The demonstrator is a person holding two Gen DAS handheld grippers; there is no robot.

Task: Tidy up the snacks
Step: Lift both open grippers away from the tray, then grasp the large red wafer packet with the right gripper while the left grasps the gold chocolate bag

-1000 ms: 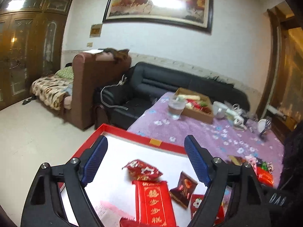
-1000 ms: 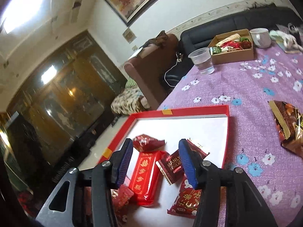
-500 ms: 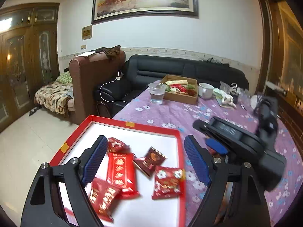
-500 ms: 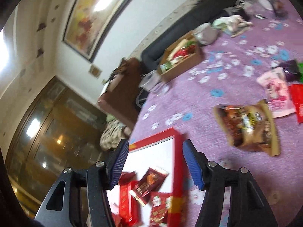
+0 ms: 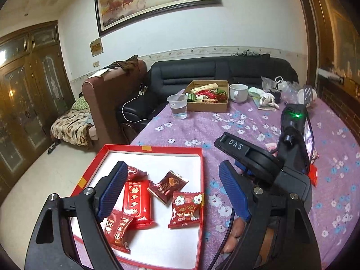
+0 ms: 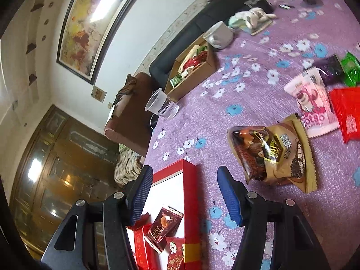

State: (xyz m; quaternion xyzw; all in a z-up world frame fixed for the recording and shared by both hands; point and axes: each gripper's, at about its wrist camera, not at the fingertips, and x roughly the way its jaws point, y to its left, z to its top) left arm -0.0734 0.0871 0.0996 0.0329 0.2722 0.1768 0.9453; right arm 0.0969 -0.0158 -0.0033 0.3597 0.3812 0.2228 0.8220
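Note:
A red tray (image 5: pixel 155 149) with a white floor holds several red and brown snack packets, among them a long red bar (image 5: pixel 136 200) and a brown chocolate packet (image 5: pixel 167 185). My left gripper (image 5: pixel 173 193) is open and empty above the tray. My right gripper (image 6: pixel 184 193) is open and empty over the tray's right rim (image 6: pixel 190 193); its body shows in the left wrist view (image 5: pixel 258 157). A brown-gold snack bag (image 6: pixel 272 155) lies on the purple cloth to the right, with a pink packet (image 6: pixel 312 103), a red packet (image 6: pixel 347 112), a purple packet (image 6: pixel 330 68) and a green packet (image 6: pixel 351 67) beyond.
A cardboard box (image 5: pixel 208 105) of snacks, a plastic cup of water (image 5: pixel 177 106) and a white mug (image 5: pixel 238 92) stand at the table's far end. A black sofa (image 5: pixel 216 72) and a brown armchair (image 5: pixel 108 103) lie beyond the table.
My left gripper has drawn back and tilted, so the whole tray shows. My right gripper has swung right off the tray toward the loose packets on the cloth.

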